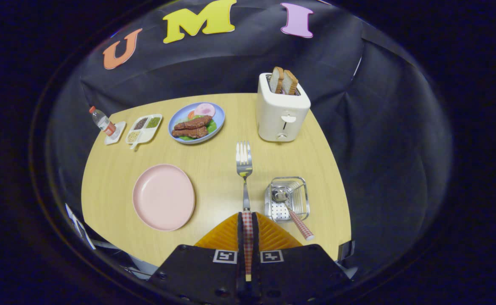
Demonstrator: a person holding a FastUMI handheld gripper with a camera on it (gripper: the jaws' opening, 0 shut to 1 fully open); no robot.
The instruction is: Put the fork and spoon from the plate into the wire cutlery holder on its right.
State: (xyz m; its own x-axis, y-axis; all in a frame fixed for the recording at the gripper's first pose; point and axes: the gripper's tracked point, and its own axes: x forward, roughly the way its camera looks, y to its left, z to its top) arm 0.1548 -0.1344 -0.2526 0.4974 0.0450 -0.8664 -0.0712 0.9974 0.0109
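A: What sits on the round wooden table (214,169)?
B: Far right, a boxy white toaster (282,111) with 2 toast slices. Left and near, a smooth pink plate (163,197), bare.
A: And the holder?
B: The square wire holder (287,199) is right of the fingers; the spoon (291,209) lies in it, bowl inside, checked handle slanting out near-right.
A: The fork?
B: The gripper (247,220) is clamped on the fork (244,169) by its checked handle. Long axis runs near to far, metal tines pointing far, over the table between plate and holder.
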